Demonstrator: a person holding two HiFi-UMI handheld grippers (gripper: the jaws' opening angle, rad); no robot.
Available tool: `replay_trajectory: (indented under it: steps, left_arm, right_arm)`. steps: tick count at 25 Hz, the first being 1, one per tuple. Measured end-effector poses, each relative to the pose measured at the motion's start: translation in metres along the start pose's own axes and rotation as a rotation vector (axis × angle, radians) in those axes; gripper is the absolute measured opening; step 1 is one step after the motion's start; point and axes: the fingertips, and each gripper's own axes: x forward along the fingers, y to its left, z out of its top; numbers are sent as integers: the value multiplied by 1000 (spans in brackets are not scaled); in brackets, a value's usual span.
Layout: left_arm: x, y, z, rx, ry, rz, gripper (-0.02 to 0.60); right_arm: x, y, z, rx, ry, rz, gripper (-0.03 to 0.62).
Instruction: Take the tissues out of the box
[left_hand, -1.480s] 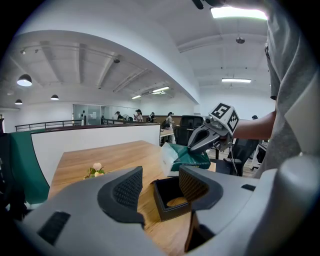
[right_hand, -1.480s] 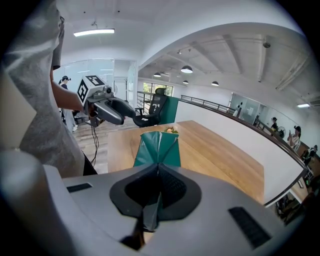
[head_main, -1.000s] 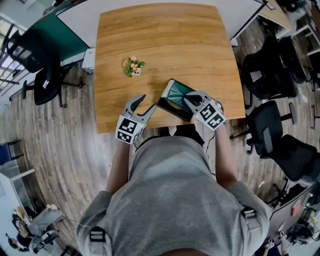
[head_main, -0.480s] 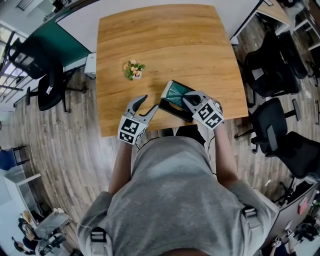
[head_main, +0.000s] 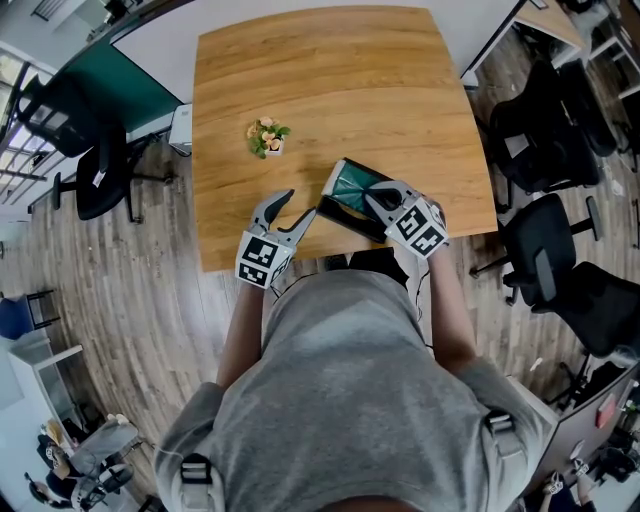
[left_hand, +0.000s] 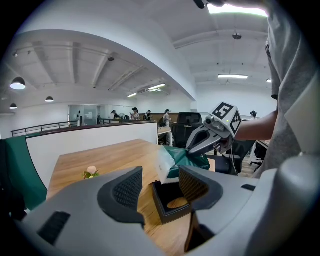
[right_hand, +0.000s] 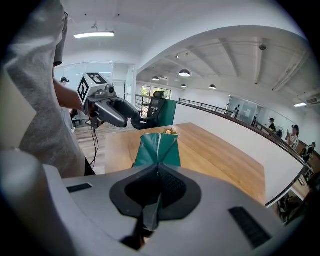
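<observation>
Reviewing the head view: the black box (head_main: 343, 220) sits on the worktop (head_main: 330, 90), at its near edge. The green tissue pack (head_main: 352, 186) leans out of the box on the far side. The right gripper (head_main: 378, 200) is over the box, on the pack. The left gripper (head_main: 298, 207) stands just beside the box, apart from it. A small flower pot (head_main: 266, 134) sits well beyond the box.

The left gripper view adds detail that the head view lacks. This gripper's jaws are spread wide and hold nothing. The box's hollow is seen past them, with the pack's end raised above the rim.

The right gripper view confirms the hold. Its jaws are pinched shut on a fold of the green wrapper. The box itself is hidden beneath the gripper body.

Assessment: extraction appears partly done. The pull is best kept in line with the box's opening. Steadying the box wall with the left gripper should stop the box rising. A pinch on thin film alone may slip.
</observation>
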Motion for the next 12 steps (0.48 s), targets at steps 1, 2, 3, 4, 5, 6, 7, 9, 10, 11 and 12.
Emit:
replay_trajectory:
  steps: [1,2,3,4,5,6,7,9,10,11,12]
  left_arm:
    - [0,0,-1,-2,2,0,242]
    - [0,0,-1,-3,4,0,242]
    - [0,0,-2,-4,4,0,242]
    - [0,0,-2,-5,4,0,242]
    - [1,0,-2,-4,3,1,242]
    - [1,0,-2,-4,3,1,242]
    - [2,0,-2,-5,3,1,242]
    - [2,1,-2,-6,7,1,242]
    - [2,2,-3,-7,9,0,242]
    - [3,2,-3,-8,12,0,242]
    - [3,3,-3,-8,14,-1,242]
  right_arm:
    - [0,0,0,1,-1,1,9]
    - [0,0,1,1,-1,3,9]
    - [0,0,0,2,-1,4,9]
    - [1,0,0,1,0,4,9]
    - [2,-1,-1,1,-1,4,9]
    - [3,-1,-2,1,-2,3,9]
    - [4,-2,-3,3,-4,3,9]
    - [5,-2,-5,10,-5,4,9]
    - [6,-2,-6,11,-3,4,9]
    - [6,-2,-6,11,-2,4,9]
    - [6,-2,-6,11,-2,4,9]
